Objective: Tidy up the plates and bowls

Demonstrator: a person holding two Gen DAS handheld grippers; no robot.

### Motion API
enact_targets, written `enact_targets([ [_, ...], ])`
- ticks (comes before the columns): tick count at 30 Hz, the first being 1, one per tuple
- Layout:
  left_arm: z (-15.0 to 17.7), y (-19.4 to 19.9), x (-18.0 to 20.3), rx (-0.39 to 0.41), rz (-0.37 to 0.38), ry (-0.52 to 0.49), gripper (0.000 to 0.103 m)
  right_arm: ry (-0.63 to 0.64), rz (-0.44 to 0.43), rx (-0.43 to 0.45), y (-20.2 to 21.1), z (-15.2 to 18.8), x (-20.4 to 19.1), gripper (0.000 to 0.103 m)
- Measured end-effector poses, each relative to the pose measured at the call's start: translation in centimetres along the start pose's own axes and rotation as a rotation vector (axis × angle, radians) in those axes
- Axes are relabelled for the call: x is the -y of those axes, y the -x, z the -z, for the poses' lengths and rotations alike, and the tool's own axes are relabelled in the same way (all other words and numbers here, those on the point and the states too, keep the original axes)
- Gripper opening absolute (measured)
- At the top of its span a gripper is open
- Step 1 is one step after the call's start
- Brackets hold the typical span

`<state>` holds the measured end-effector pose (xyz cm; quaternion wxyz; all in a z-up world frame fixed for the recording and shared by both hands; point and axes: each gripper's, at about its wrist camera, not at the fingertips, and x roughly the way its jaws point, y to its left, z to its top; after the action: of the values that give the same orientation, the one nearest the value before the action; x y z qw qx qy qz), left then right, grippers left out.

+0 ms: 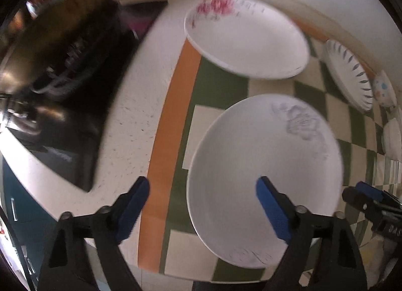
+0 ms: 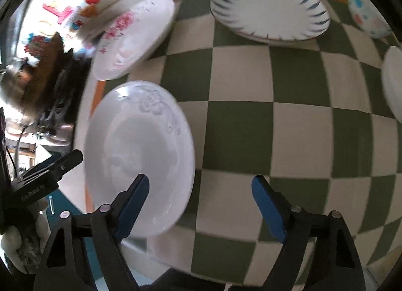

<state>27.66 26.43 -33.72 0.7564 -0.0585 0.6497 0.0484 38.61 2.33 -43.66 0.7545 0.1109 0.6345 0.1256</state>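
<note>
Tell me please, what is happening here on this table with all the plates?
A person holds two grippers above a checkered cloth. Both the left gripper and the right gripper are open and hold nothing. The nearest plate, with a grey flower, lies under them. A pink-flowered plate, a blue-striped plate and small bowls lie separately further back.

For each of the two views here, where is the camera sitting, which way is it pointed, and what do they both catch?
Left wrist: on the left hand-held gripper, looking down over the mat's orange edge at the grey-flower plate; the right hand-held gripper shows.
Right wrist: on the right hand-held gripper, looking across the checkered mat; the left hand-held gripper shows.
Shared: grey-flower plate, pink-flower plate, blue-petal plate.
</note>
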Motion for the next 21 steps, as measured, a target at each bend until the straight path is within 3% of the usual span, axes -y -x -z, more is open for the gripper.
enact_targets([
  [2, -0.4, -1.4, -0.5, -0.037, 0.021, -0.011, 0.068, -0.018, -0.01, -0.032, -1.7, -0.7, -0.1, 0.076],
  [5, -0.6, -2.8, -0.8, -0.073, 0.029, -0.03, 0.06, -0.024, -0.008, -0.068, -3.9, -1.9, -0.5, 0.072],
  [8, -0.5, -3.2, -0.5, -0.083, 0.072, -0.049, 0.048, 0.003, -0.024, -0.046, -4.6, -2.9, -1.5, 0.049],
  [10, -0.6, -3.1, 0.1, -0.078, 0.1, -0.06, 0.039, 0.0, -0.024, -0.071, -5.2, -3.2, -2.1, 0.025],
  [11, -0.6, -3.1, 0.4, -0.079, 0.112, -0.062, 0.035, -0.004, -0.028, -0.077, -5.5, -3.3, -2.2, 0.022],
  [21, 0.4, -1.9, 0.5, -0.064, 0.123, -0.025, 0.034, 0.009, -0.063, -0.067, -5.4, -3.2, -2.0, 0.02],
])
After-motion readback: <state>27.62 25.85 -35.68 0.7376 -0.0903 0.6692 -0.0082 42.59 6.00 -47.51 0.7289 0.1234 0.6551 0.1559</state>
